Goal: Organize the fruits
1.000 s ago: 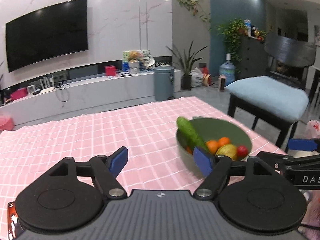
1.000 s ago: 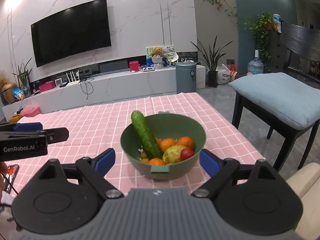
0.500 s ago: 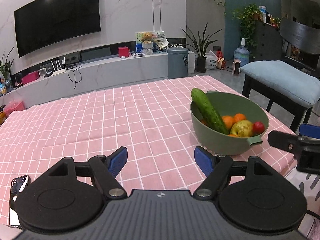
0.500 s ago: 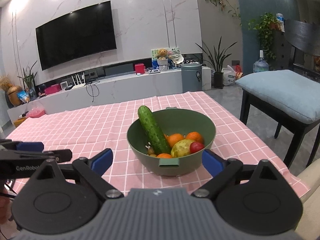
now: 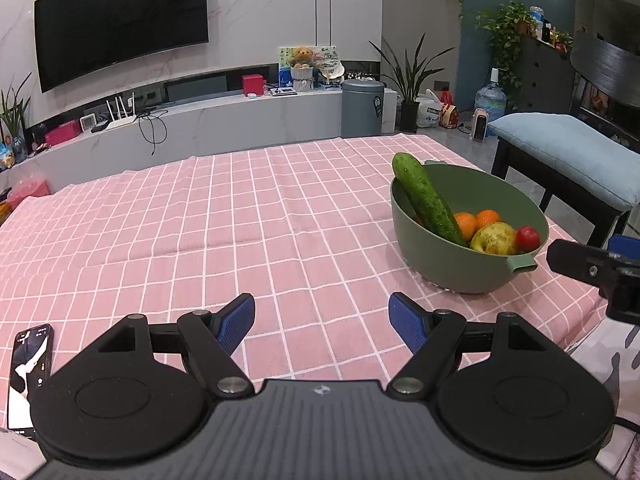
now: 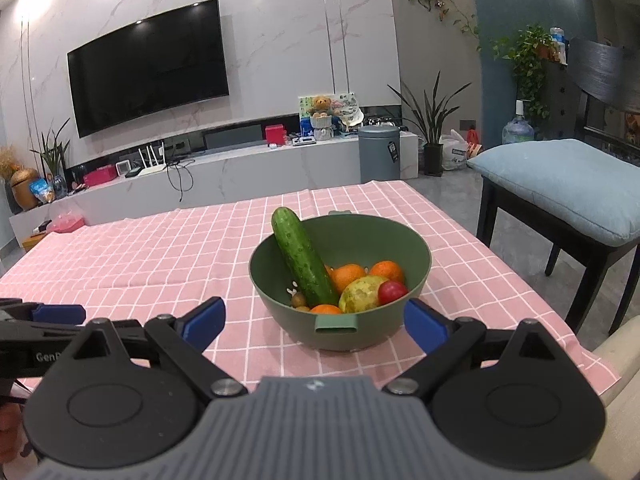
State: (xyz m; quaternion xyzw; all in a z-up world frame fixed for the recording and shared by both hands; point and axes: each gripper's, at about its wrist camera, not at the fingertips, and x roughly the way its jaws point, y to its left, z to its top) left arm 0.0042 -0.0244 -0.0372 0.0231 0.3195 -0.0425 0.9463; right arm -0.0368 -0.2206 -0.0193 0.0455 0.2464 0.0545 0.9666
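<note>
Far left on my side, a phone [image 5: 31, 372] lies flat near the table's near edge, clear of the work. It looks parked there so it stays out of reach of the tools.

My left gripper [image 5: 322, 318] hangs over bare pink checked tablecloth [image 5: 240, 216], its jaws spread wide with nothing between the blue pads. I judge it is held off to the side so the bowl stays in plain sight and open to a reach.

Moving right, the green bowl [image 6: 340, 332] sits on the cloth toward the table's right end. All the produce I can see is inside it: a cucumber [image 6: 304, 262] leaning on the left rim with its tip poking above, too long to lie flat; two oranges [image 6: 348, 278] behind; a yellow-green pear-like fruit [image 6: 362, 294] and a small red fruit [image 6: 392, 290] at the front; another orange and some small brownish pieces lower down. No fruit lies on the cloth.

My right gripper [image 6: 316, 322] faces the bowl squarely, jaws wide and empty, the pads flanking the bowl's near side without touching it.

This fits two stages: fruit gathered in the bowl as wanted, or a mixed bowl waiting to be sorted out. I cannot tell which.
</note>
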